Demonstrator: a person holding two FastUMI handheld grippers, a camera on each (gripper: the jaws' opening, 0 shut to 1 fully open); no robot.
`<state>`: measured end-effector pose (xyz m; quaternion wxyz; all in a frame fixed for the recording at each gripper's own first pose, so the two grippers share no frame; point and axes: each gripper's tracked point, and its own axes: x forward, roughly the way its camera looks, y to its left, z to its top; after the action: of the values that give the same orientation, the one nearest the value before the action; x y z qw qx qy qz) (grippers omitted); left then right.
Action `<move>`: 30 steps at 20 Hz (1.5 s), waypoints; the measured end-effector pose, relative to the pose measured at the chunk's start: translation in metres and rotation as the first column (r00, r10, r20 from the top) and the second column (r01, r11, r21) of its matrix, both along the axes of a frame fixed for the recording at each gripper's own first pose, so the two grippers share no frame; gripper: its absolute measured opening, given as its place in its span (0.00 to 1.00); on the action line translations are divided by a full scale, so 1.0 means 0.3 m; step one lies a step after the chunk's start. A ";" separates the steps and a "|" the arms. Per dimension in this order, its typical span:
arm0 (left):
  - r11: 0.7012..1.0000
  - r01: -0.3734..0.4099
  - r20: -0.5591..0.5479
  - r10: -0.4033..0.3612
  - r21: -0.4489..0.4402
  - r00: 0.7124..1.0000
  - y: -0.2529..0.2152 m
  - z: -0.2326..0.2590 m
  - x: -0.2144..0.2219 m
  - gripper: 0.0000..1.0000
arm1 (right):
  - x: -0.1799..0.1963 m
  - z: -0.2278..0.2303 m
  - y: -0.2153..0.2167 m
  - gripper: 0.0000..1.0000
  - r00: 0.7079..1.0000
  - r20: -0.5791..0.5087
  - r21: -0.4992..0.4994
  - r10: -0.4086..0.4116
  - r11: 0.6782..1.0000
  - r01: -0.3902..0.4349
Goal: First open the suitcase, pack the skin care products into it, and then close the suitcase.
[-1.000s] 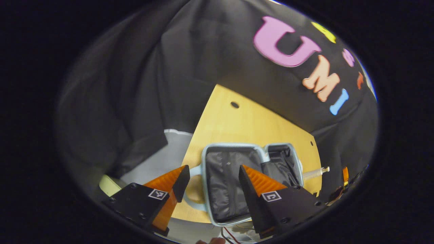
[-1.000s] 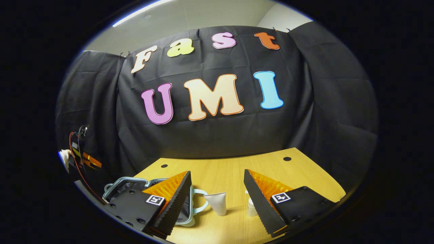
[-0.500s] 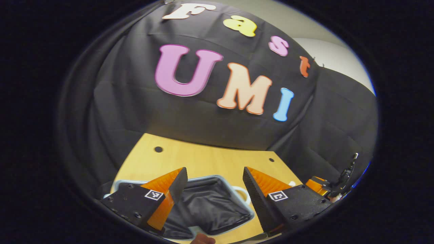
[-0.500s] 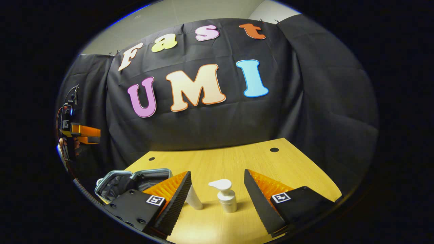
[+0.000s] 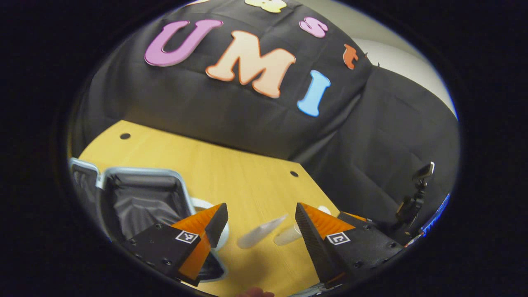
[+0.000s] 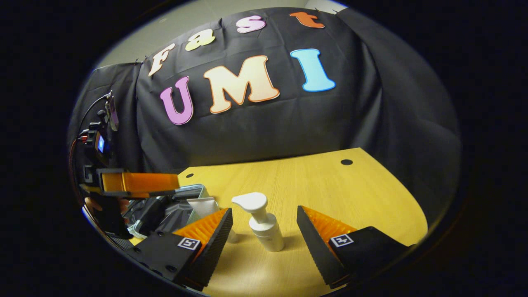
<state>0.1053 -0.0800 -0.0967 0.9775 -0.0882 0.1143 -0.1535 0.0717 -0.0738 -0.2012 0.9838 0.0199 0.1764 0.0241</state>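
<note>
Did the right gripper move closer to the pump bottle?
Yes. The right gripper has come forward over the table toward the pump bottle, which now stands between its open fingers and looks larger than a second ago.

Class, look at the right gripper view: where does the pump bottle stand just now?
The pump bottle stands upright on the wooden table, between the open jaws of the right gripper, with the tube and open suitcase to its left.
</note>
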 end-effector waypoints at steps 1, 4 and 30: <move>1.000 0.001 -0.009 -0.001 0.018 1.000 -0.024 -0.043 0.020 0.96 | 0.014 -0.036 -0.002 0.96 1.000 -0.009 -0.006 0.011 1.000 -0.011; 0.997 -0.018 -0.042 0.021 0.069 0.999 -0.038 -0.152 0.083 0.97 | 0.042 -0.120 -0.017 0.98 0.999 -0.034 -0.020 0.036 0.999 -0.037; 0.992 -0.122 -0.153 0.127 0.041 0.980 0.200 -0.085 0.002 0.36 | 0.103 -0.162 0.122 0.60 0.988 -0.118 -0.021 0.101 0.994 -0.104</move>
<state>0.1059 -0.0201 -0.1222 0.9746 -0.0915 0.1868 -0.0828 0.1025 -0.0371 -0.2497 0.9695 -0.0011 0.2346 0.0712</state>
